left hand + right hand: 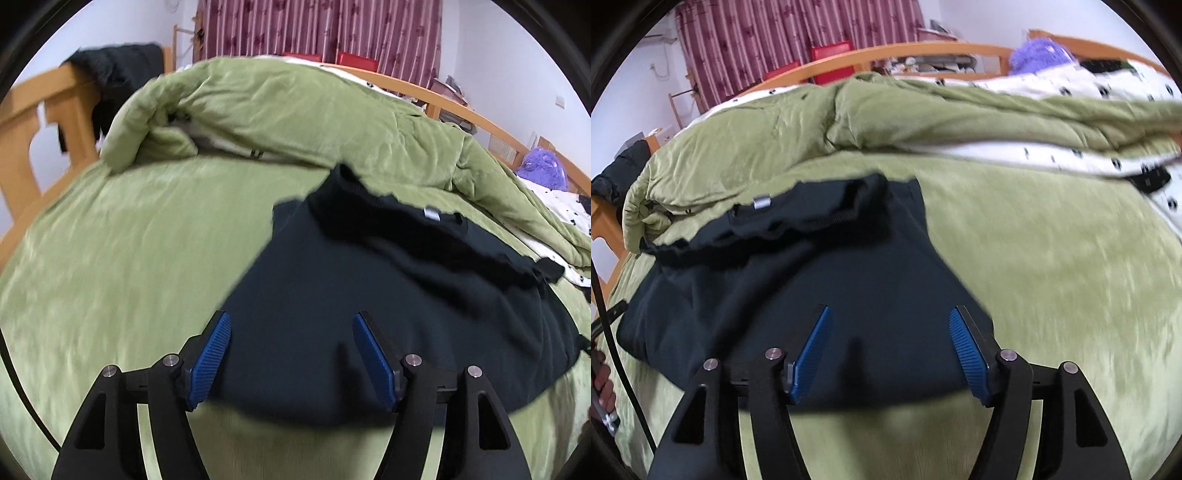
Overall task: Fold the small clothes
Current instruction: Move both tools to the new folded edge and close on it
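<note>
A small dark navy garment (351,295) lies flat on the green blanket (129,258), its ribbed end with a small white tag (431,213) at the far side. My left gripper (291,321) is open and empty, its blue pads (210,363) over the garment's near left edge. In the right wrist view the same garment (812,277) lies on the blanket (1052,277). My right gripper (890,314) is open and empty over its near right edge.
A rumpled green quilt (277,107) is heaped behind the garment. A wooden bed frame (44,122) with black clothing (114,74) draped on it stands at the left. A white spotted sheet (1071,88) and a purple plush toy (1038,51) lie at the right.
</note>
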`<state>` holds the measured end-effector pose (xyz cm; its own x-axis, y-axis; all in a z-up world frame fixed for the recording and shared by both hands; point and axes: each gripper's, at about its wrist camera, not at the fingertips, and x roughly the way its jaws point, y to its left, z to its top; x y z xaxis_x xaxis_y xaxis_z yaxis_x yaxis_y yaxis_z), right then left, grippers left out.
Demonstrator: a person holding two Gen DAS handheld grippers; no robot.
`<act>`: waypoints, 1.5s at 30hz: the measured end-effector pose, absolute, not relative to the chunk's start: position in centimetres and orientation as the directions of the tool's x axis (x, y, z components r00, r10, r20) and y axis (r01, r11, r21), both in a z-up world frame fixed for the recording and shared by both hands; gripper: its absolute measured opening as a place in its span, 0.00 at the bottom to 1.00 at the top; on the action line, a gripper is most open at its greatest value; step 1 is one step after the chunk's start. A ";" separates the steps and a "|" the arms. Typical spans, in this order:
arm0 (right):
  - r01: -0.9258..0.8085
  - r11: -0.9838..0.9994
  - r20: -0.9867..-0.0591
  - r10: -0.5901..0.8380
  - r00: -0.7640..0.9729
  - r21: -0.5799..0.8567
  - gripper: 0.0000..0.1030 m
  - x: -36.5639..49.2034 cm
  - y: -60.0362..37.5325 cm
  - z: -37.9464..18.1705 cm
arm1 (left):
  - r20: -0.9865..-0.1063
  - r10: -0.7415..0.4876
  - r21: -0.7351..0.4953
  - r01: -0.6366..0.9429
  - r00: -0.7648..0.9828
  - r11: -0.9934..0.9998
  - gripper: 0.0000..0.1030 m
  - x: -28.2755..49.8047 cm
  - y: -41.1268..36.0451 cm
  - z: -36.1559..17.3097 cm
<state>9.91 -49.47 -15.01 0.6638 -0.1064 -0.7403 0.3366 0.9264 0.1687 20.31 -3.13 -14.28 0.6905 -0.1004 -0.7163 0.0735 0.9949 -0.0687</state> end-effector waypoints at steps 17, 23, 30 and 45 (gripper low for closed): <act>0.389 0.895 -0.764 -0.089 0.639 0.220 0.64 5.8 -49.3 -17.5 | -0.748 -0.194 -0.237 0.017 0.634 0.971 0.65 17.4 -0.5 -18.0; 0.413 0.881 -0.774 -0.091 0.627 0.230 0.64 8.1 -49.9 -18.0 | -0.759 -0.180 -0.207 0.030 0.626 0.978 0.65 19.8 -1.0 -18.2; 0.441 0.877 -0.797 -0.124 0.592 0.191 0.64 10.8 -49.6 -19.2 | -0.762 -0.147 -0.128 0.075 0.631 0.989 0.65 20.7 -2.3 -19.4; 0.427 0.897 -0.774 -0.189 0.604 0.114 0.06 11.1 -48.8 -19.3 | -0.729 -0.117 -0.080 0.087 0.674 0.993 0.10 20.6 -2.7 -19.4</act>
<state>11.11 -48.83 -19.30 0.6037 -0.1892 -0.7744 0.4270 0.8971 0.1138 20.64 -2.65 -19.42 0.6743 -0.1173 -0.7291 0.0866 0.9931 -0.0796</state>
